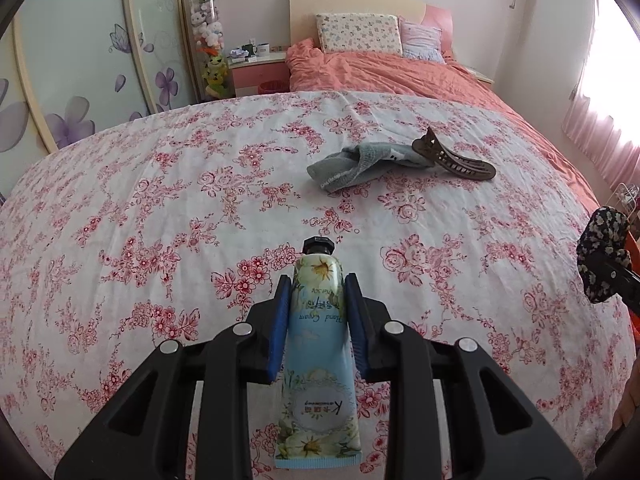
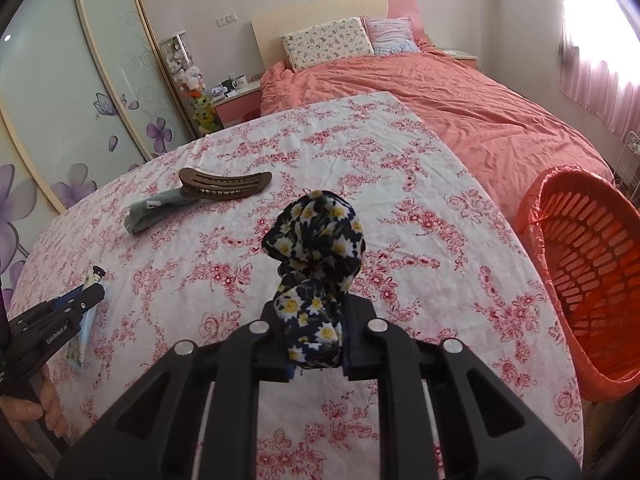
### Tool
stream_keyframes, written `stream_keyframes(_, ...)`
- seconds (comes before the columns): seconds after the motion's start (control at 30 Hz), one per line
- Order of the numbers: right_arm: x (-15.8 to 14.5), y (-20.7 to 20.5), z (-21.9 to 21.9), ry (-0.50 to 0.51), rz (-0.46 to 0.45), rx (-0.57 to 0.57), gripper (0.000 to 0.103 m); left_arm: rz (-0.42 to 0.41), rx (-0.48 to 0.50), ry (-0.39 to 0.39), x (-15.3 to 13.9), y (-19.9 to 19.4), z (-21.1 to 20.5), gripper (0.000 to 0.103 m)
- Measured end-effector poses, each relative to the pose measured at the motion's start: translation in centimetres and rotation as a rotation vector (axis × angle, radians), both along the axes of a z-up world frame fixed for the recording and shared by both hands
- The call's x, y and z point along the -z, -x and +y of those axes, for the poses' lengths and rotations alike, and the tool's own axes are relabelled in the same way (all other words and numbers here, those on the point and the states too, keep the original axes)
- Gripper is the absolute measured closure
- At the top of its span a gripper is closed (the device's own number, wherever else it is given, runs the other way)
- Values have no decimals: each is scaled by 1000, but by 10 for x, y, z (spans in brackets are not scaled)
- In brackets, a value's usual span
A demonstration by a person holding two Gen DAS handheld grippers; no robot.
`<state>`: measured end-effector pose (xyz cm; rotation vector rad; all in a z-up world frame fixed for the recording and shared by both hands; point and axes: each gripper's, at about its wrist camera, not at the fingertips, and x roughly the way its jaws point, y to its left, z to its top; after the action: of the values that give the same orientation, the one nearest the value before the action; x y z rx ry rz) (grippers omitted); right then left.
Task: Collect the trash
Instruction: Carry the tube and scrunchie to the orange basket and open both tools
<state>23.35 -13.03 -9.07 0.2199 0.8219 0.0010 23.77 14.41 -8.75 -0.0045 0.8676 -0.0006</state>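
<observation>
From the left wrist camera, the left tool [image 1: 319, 280] is closed on a hand cream tube [image 1: 319, 360]. The tube's black cap points away from the camera, and its flat end sticks back between the tool's arms. Under it is the tabletop [image 1: 160, 220] with a cloth of red flowers. Farther off lie a grey sock [image 1: 352, 164] and a brown hair clip [image 1: 456, 158], touching each other. At the right edge a dark flowery scrunchie [image 1: 602, 254] pokes in, cut off, so the tool holding it hardly shows here.

From the right wrist camera, the right tool [image 2: 316, 336] is squeezed on the scrunchie, which stands up and hides the fingertips. The orange basket [image 2: 592, 248] with a red bag liner sits just beside the tabletop's right edge. Its bottom is cut off, so I cannot see what is inside.

I think both things are picked up and now need to go in the basket. The right tool is nearest, so it should swing over the rim and let go. The sock and clip are not yet collected.
</observation>
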Motion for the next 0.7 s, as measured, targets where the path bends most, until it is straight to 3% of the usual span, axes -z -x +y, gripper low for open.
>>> stream_keyframes(0.33, -34, 27, -29, -29, -70, 40, 87, -64, 69, 20, -35, 12, -37, 75)
stream_keyframes(0.7, -67, 71, -92, -41, -144, 150, 87, -127, 258, 101, -76, 29, -131, 75)
